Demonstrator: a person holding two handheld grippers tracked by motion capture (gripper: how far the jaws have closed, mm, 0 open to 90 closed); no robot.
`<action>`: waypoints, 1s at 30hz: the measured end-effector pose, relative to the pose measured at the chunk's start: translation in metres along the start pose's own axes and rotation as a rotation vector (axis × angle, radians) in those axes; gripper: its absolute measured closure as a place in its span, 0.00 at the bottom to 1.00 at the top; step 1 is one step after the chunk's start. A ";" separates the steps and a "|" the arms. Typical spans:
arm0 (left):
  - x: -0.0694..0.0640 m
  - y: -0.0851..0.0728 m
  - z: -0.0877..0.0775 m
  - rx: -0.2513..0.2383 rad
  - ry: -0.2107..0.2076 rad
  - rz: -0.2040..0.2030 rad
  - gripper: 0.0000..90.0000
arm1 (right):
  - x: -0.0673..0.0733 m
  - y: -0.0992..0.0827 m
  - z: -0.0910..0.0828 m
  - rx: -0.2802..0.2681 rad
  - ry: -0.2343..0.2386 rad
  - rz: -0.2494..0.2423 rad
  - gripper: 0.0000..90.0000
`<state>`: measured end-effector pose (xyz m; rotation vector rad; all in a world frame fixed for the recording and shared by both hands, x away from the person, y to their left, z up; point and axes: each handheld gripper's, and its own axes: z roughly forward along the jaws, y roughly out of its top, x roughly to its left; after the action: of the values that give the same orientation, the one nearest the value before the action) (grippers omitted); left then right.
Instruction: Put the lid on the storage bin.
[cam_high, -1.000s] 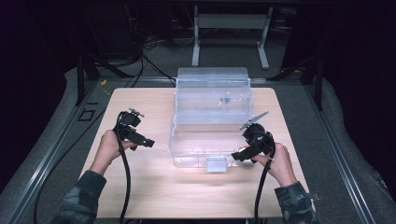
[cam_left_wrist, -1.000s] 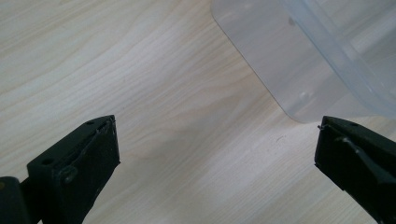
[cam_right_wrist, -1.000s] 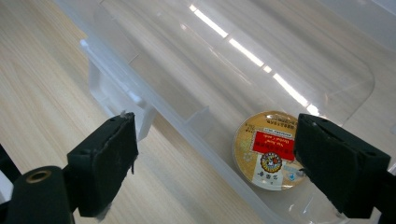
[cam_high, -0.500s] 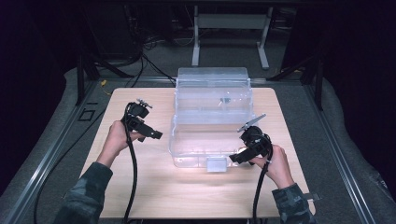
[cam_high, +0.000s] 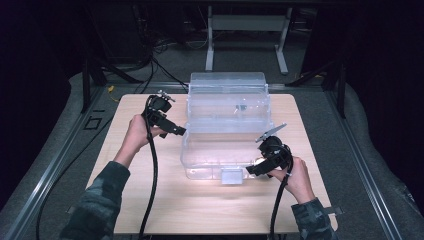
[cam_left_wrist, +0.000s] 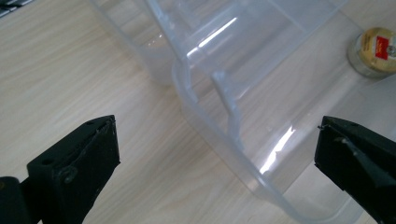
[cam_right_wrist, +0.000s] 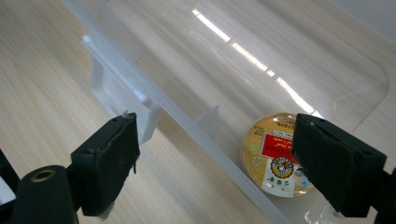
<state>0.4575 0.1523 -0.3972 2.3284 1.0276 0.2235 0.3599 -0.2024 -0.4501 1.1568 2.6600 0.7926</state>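
A clear plastic box (cam_high: 227, 135) stands in the middle of the wooden table (cam_high: 150, 200), with its lid thrown back toward the far side, so the inside is free to reach from above. I think this is the reason the two hands come to it from both sides.

The right gripper (cam_high: 257, 167) hangs at the near right corner of the box, close to the white latch (cam_high: 231, 176) on the front wall. In the right gripper view its jaws stand wide apart and nothing is between the pads; the front rim of the box passes under them. Just behind this rim, on the floor of the box, lies a small round tin (cam_right_wrist: 276, 156) with a gold and red label. It lies flat, label up, near the right jaw and a little below it. To my eye the gripper is held here, open, because it aims at this tin.

The left gripper (cam_high: 176, 131) is at the left wall of the box, raised over the rim. Its jaws are also wide open and hold nothing. From its own view the rim (cam_left_wrist: 219, 135) runs between the jaws, and the tin (cam_left_wrist: 376, 49) is well apart, at the far right. Probably this hand is there to steady the box.
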 end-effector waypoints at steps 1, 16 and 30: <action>-0.001 0.004 0.001 -0.004 0.000 0.004 0.00 | 0.000 0.000 0.000 -0.001 0.001 0.003 0.16; -0.008 0.056 0.014 -0.052 -0.006 0.056 0.00 | -0.001 -0.006 0.004 -0.007 0.014 0.002 0.20; -0.005 0.081 0.038 -0.088 -0.003 0.093 0.00 | -0.001 -0.008 0.004 -0.010 -0.003 -0.002 0.22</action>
<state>0.5189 0.0889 -0.3817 2.2983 0.8915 0.2955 0.3566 -0.2059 -0.4579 1.1516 2.6508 0.8023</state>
